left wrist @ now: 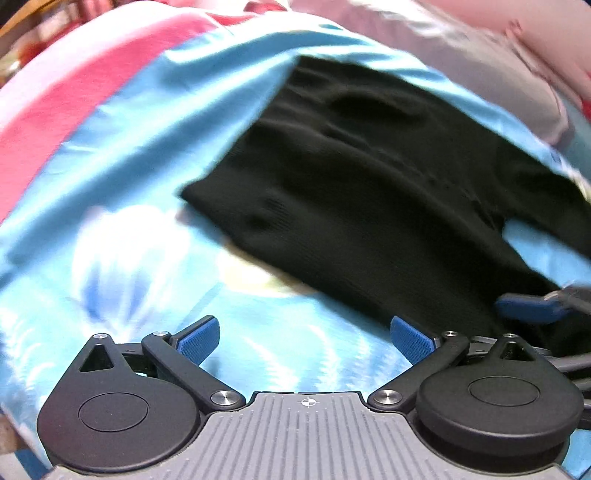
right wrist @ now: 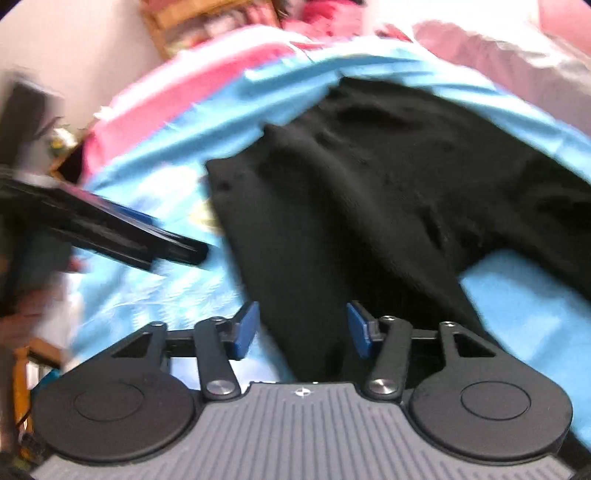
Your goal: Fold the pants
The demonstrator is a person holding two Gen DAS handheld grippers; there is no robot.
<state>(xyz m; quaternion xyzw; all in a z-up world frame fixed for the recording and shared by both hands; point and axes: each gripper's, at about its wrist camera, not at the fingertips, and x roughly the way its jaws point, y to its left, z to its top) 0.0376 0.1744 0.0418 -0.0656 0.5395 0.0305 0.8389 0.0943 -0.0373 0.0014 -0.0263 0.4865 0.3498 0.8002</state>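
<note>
Black pants (left wrist: 369, 184) lie spread on a light blue bedsheet (left wrist: 147, 166), waist at the far left, legs running right and toward me. My left gripper (left wrist: 304, 338) is open and empty over the sheet, just left of the near leg. My right gripper (right wrist: 302, 328) is open, its blue pads on either side of the near leg of the pants (right wrist: 332, 221), apart from the cloth. The right gripper also shows at the right edge of the left wrist view (left wrist: 532, 306). The left gripper shows blurred at the left of the right wrist view (right wrist: 129, 236).
The sheet has a pink band (left wrist: 74, 92) at the far left and a pale printed patch (left wrist: 129, 251) near me. A pink and white quilt (left wrist: 498, 55) is bunched at the far right. A wooden shelf (right wrist: 192, 26) and a wall stand beyond the bed.
</note>
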